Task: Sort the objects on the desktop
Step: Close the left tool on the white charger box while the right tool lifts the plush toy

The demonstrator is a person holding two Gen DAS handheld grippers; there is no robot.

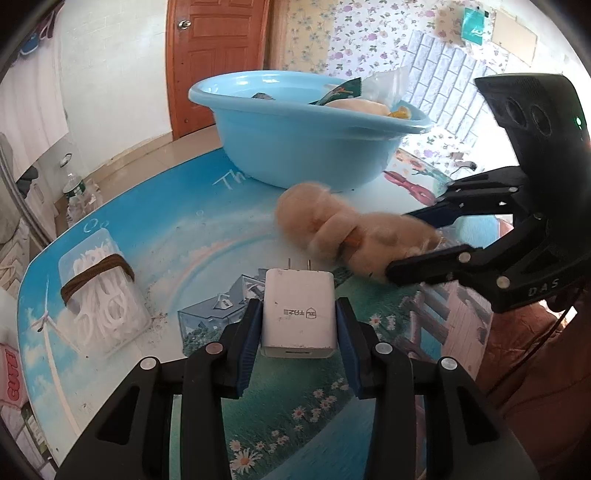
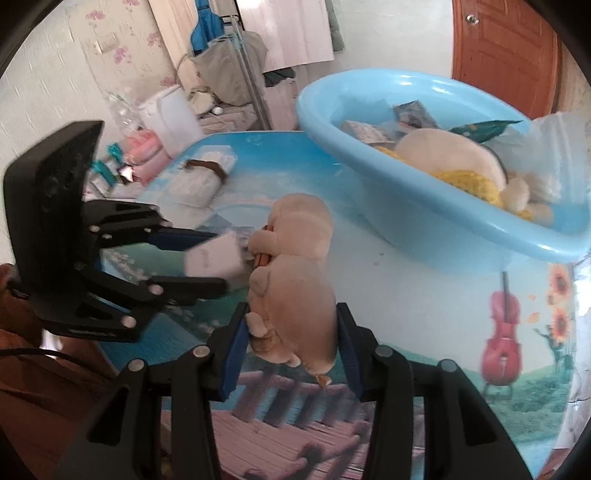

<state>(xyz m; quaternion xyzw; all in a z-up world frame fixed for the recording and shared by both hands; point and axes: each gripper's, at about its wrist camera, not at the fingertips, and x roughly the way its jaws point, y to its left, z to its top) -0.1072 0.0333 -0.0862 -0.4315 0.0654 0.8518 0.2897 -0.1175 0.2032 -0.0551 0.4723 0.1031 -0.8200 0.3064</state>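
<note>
Left gripper (image 1: 298, 325) clamps the charger (image 1: 298, 314), right gripper (image 2: 291, 328) the plush toy (image 2: 295, 295); lift both clear of the basin (image 1: 295, 147) rim before releasing.

- Home, lived-in room: floral wallpaper (image 1: 354, 33), wooden door (image 1: 218, 55)
- Clothes rack (image 2: 243, 55) with laundry, picture-print worktop (image 1: 155, 236), plastic wash basin (image 1: 295, 147)
</note>
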